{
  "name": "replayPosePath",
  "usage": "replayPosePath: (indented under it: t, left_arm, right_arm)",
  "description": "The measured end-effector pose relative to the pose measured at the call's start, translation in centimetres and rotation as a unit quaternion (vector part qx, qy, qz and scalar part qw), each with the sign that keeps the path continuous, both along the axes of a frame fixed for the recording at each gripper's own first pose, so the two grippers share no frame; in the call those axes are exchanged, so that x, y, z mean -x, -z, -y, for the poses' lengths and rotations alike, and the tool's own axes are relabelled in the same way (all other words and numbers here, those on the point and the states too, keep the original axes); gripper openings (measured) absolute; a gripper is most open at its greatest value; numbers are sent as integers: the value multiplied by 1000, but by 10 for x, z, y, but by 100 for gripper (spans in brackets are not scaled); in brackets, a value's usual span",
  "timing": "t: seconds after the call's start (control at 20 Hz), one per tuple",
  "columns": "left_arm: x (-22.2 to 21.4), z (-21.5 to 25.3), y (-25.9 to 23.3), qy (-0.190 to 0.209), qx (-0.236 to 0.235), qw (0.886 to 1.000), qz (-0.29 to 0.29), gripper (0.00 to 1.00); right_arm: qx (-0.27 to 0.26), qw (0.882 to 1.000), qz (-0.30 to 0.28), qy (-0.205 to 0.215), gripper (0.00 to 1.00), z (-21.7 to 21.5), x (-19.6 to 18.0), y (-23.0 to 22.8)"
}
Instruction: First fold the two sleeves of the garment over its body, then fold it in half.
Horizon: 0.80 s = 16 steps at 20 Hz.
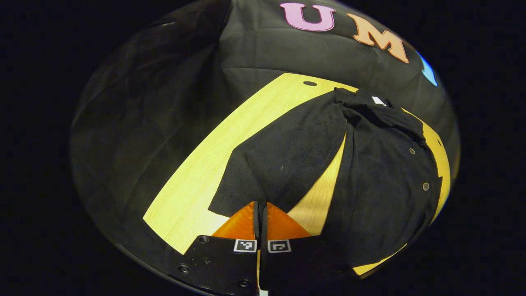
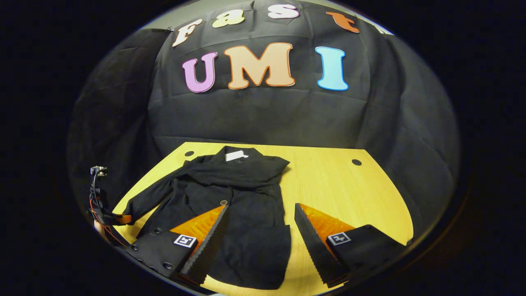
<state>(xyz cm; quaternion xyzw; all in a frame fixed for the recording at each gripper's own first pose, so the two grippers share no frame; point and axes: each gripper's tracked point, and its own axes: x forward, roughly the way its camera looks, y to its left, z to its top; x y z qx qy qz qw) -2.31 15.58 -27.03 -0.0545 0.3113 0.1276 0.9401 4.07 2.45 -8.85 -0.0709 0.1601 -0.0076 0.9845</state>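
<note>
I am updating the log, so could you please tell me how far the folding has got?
One sleeve already lies folded across the garment. The left gripper is shut on the other sleeve, which still stretches out over the table. The right gripper hovers open above the body. This sleeve's fold and the final halving remain.

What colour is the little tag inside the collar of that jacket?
White: the neck tag stands out against the black jacket, clearest in the right gripper view.
</note>
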Motion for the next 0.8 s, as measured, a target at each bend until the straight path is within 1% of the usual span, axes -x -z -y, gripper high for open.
replayPosePath:
  t: [0.15,0.3,0.65,0.8]
  left_arm:
    - [-5,11,-15,-3,14,1000,7,0]
    - [-8,23,-45,2,23,999,31,0]
    - [-38,48,-137,44,-3,994,96,0]
    - [-60,71,-164,77,-30,990,117,0]
  right_arm:
    - [-11,1000,0,13,99,17,8,-1]
    - [-15,1000,-10,22,99,33,8,6]
    - [-9,999,-28,35,99,63,11,21]
    - [-15,999,-22,37,100,71,13,24]
